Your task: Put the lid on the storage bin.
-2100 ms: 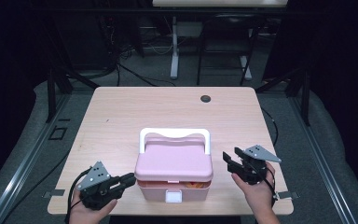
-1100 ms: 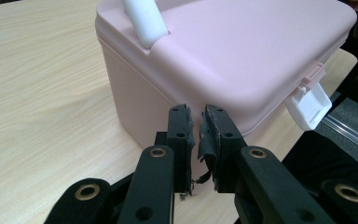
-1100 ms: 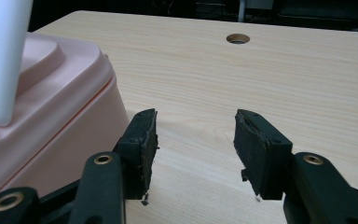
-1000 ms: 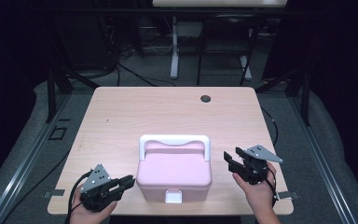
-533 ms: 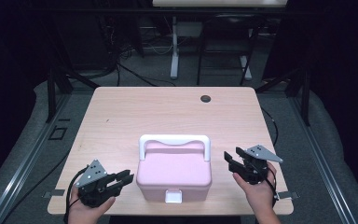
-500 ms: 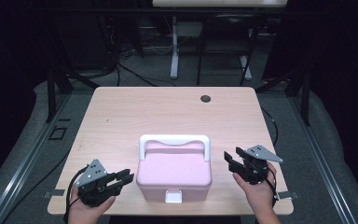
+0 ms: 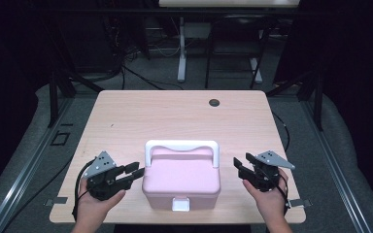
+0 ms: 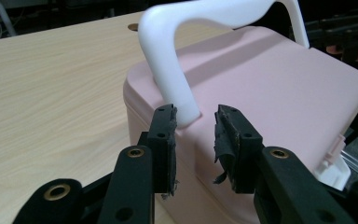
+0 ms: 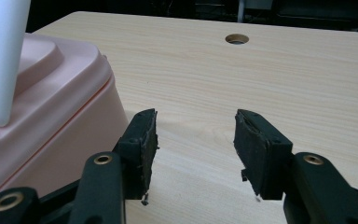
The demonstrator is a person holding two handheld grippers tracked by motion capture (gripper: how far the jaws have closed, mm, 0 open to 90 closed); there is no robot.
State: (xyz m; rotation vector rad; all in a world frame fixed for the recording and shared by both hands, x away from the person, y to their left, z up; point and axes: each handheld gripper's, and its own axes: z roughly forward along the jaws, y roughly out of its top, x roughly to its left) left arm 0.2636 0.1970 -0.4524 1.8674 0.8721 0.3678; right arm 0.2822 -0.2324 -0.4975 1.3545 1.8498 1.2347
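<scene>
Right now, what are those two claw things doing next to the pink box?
A person sits at the wooden table with a gripper in each hand. A pink box with a white handle stands shut near the table's front edge. The left gripper points its open jaws at the box's left side, close to the base of the handle. The right gripper waits on the other side, jaws open, holding nothing. Neither is gripping the box.

**Table and what is carried on it**

A light wood-grain table (image 7: 126,121) is seen in the centre of the frame. A pink box (image 7: 181,180) with a white handle (image 7: 182,146) is set near its lower edge. A dark round hole (image 7: 214,102) is seen toward the upper right.
</scene>
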